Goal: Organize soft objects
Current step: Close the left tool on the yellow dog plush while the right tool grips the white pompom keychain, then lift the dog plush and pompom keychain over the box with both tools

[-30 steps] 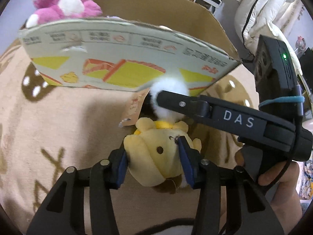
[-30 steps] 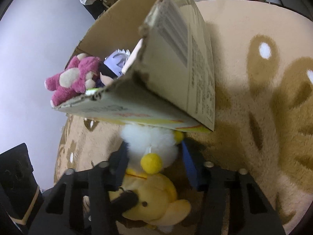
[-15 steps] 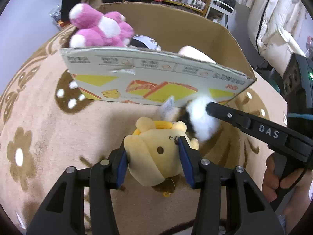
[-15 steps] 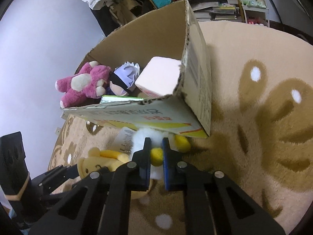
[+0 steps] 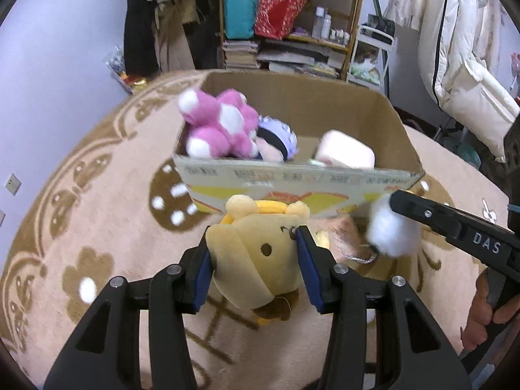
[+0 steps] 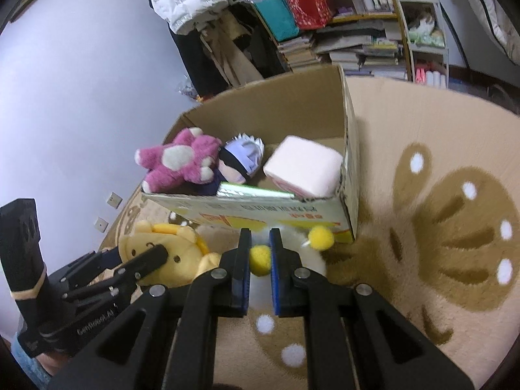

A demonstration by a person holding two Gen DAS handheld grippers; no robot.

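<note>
My left gripper (image 5: 255, 260) is shut on a yellow bear plush (image 5: 256, 260), held above the carpet just before the cardboard box (image 5: 292, 182). The same bear (image 6: 169, 256) shows at the lower left of the right wrist view. My right gripper (image 6: 260, 253) is shut on a white fluffy plush with yellow pom-poms (image 6: 260, 255), pinching it thin. That white plush (image 5: 390, 232) hangs to the right in the left wrist view. Inside the box lie a pink bear plush (image 5: 217, 130), a small doll with pale purple hair (image 5: 276, 136) and a pink block cushion (image 5: 344, 151).
The box stands open-topped on a beige carpet with brown flower patterns (image 6: 438, 211). Behind it are a cluttered shelf (image 5: 292, 16) with books and bags, hanging coats (image 5: 461, 48) and a wall on the left. A hand (image 5: 484, 305) holds the right gripper's handle.
Both grippers have risen with their plush toys, so the box's inside has come into view. The right gripper closed tight on the white plush from a looser straddle.
</note>
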